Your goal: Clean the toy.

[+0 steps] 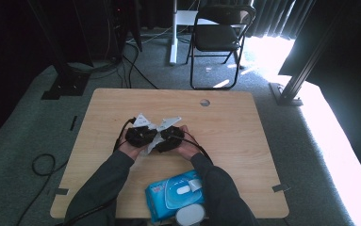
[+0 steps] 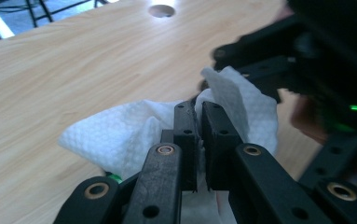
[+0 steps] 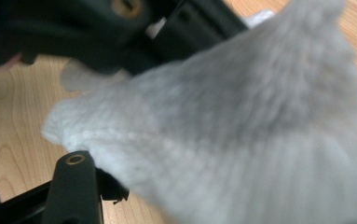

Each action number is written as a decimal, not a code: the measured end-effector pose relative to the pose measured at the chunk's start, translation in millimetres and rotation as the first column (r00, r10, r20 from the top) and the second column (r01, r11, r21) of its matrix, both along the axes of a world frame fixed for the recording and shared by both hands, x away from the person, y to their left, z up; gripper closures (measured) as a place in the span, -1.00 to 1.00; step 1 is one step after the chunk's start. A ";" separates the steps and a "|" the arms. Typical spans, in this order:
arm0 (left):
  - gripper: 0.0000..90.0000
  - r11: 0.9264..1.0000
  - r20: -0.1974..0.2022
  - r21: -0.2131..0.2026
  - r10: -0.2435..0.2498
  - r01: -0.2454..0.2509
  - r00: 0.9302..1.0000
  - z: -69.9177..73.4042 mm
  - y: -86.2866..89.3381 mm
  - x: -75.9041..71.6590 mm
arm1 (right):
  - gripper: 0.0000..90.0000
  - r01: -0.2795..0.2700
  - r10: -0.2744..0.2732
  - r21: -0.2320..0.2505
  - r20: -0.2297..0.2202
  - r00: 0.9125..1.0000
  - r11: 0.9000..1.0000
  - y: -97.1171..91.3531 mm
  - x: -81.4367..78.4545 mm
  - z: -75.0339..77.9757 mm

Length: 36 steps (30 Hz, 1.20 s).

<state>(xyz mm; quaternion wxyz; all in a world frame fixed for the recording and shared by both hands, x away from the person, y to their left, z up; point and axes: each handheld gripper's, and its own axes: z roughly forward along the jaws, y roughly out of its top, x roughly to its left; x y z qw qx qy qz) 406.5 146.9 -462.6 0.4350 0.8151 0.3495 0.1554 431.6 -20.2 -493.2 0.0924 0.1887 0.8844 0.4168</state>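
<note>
High view: a person sits at a light wooden desk (image 1: 225,122), forearms coming in from the bottom edge. Each hand holds a black two-jaw gripper, and the two meet near the middle of the desk. The left gripper (image 1: 140,135) and the right gripper (image 1: 170,138) sit close together, almost touching, with a small white wipe (image 1: 152,145) showing between them. Near the front edge of the desk lies a blue pack of wipes (image 1: 171,195), its flap peeled back, and a small round white object (image 1: 190,215) lies just beside it.

The left gripper view shows the left gripper (image 2: 198,122) with its jaws pressed together, pinching a fold of the textured white wipe (image 2: 120,135). The sheet bunches up around the jaws and lifts off the wood. The right gripper (image 2: 278,70) shows dark and blurred at the upper right, at the far edge of the sheet.

In the right gripper view, the wipe (image 3: 241,130) hangs very close to the lens, soft and out of focus. One black jaw rises at the lower left; the other is hidden behind the sheet, so I cannot tell whether this gripper is holding the wipe.

Judging from this, one sheet is already out of the pack and held up by the left gripper. Spreading, folding or wiping with it looks yet to be done.
</note>
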 end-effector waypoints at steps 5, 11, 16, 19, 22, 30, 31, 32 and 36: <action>0.89 0.998 0.006 0.009 0.058 -0.058 0.998 1.9 13.7 4.4 | -0.23 -0.003 0.003 0.004 0.005 1.000 1.000 -1.5 -1.2 2.3; 0.89 0.994 0.001 0.011 0.113 -0.113 0.994 0.0 28.4 8.2 | -0.23 -0.003 0.003 0.010 0.004 1.000 1.000 -3.8 -1.8 2.7; 0.90 0.989 -0.017 0.027 0.143 -0.142 0.990 -5.3 35.9 10.1 | -0.23 -0.002 0.002 0.018 0.004 1.000 1.000 -7.5 -1.7 2.6; 0.89 0.989 -0.033 0.035 0.146 -0.145 0.989 -9.7 38.5 10.8 | -0.23 0.006 -0.006 0.034 0.002 1.000 0.999 -10.2 -1.0 4.4; 0.89 0.991 -0.043 0.036 0.131 -0.130 0.990 -13.3 37.4 10.1 | -0.24 0.008 -0.008 0.046 0.002 1.000 0.999 -11.8 -0.7 6.3; 0.89 0.992 -0.047 0.019 0.127 -0.126 0.991 -13.4 37.8 10.7 | -0.23 -0.014 0.014 0.041 -0.005 1.000 0.999 -11.1 -1.9 5.0; 0.89 0.992 -0.044 0.013 0.125 -0.125 0.991 -12.4 38.6 10.9 | -0.24 -0.018 0.018 0.043 -0.004 1.000 0.999 -10.5 -2.3 5.2; 0.89 0.992 -0.044 0.006 0.125 -0.125 0.991 -11.5 39.2 10.9 | -0.23 -0.022 0.022 0.044 -0.005 1.000 0.999 -9.9 -2.9 5.4; 0.89 0.993 -0.044 -0.006 0.122 -0.122 0.992 -11.0 41.0 11.4 | -0.23 -0.044 0.044 0.047 0.002 0.999 0.998 -7.6 -5.4 6.4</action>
